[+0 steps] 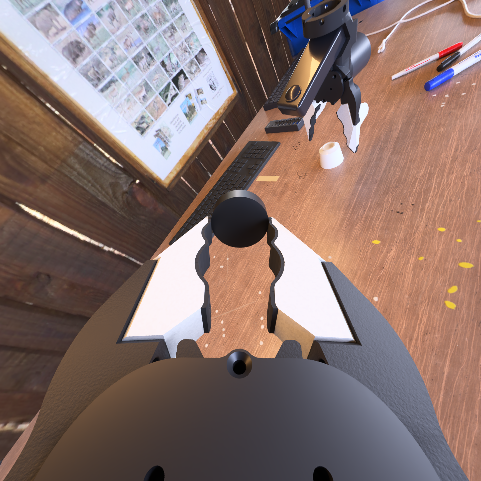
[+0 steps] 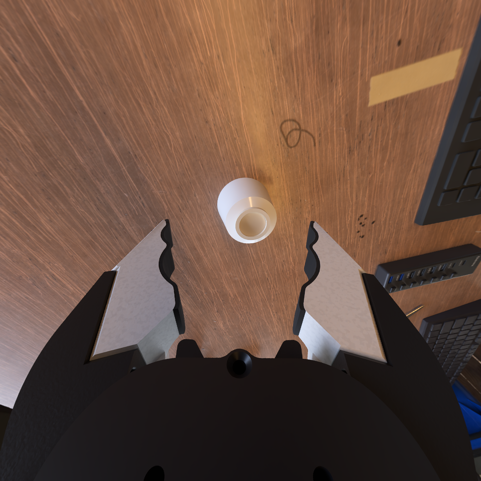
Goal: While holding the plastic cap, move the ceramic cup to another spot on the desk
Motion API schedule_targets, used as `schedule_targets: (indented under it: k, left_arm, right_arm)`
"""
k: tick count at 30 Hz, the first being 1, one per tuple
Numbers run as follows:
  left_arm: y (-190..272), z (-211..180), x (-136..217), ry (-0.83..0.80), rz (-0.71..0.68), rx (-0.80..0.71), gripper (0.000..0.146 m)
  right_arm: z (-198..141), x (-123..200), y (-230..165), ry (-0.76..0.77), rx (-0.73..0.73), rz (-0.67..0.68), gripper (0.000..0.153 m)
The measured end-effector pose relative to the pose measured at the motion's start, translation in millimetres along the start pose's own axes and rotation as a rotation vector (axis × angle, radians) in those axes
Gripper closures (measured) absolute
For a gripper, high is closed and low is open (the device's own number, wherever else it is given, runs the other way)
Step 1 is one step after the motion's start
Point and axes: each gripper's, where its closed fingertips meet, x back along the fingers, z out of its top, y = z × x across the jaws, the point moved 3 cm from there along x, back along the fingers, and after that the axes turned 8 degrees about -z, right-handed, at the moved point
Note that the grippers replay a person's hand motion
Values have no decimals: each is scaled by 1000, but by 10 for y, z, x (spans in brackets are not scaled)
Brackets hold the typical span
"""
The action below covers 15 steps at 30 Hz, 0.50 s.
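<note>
1. Bearing everything, the table (image 2: 130,104) carries the white cup (image 2: 246,210), upside down and unmoved.
2. The right claw (image 2: 239,221) hangs above it, spread apart and empty.
3. The left claw (image 1: 239,221) grips the black cap (image 1: 239,218); moving the cup remains.

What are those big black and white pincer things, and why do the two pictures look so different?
Each one is a claw with two fingers and a camera looking along them, so each picture is one claw's own view. The left claw pinches a round black plastic cap above the wooden desk. The right claw hangs open, holding nothing, over a small white ceramic cup standing upside down on the desk. The left picture also shows that claw farther off. Keyboards, a port hub, coloured markers and a white cable lie around.
</note>
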Motion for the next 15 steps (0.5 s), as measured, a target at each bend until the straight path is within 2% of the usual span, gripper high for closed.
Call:
schedule_targets:
  k: [8,11,15]
  left_arm:
    - [4,-23,-41,-3,-13,3,104]
    - [19,-17,-46,-7,-16,-6,104]
    - [33,-1,-44,-4,-20,-12,104]
  right_arm:
    - [-89,-277,-29,-70,-41,22,48]
    - [-102,-309,-36,-62,-73,80,49]
    - [-119,-331,-12,-32,-112,135,64]
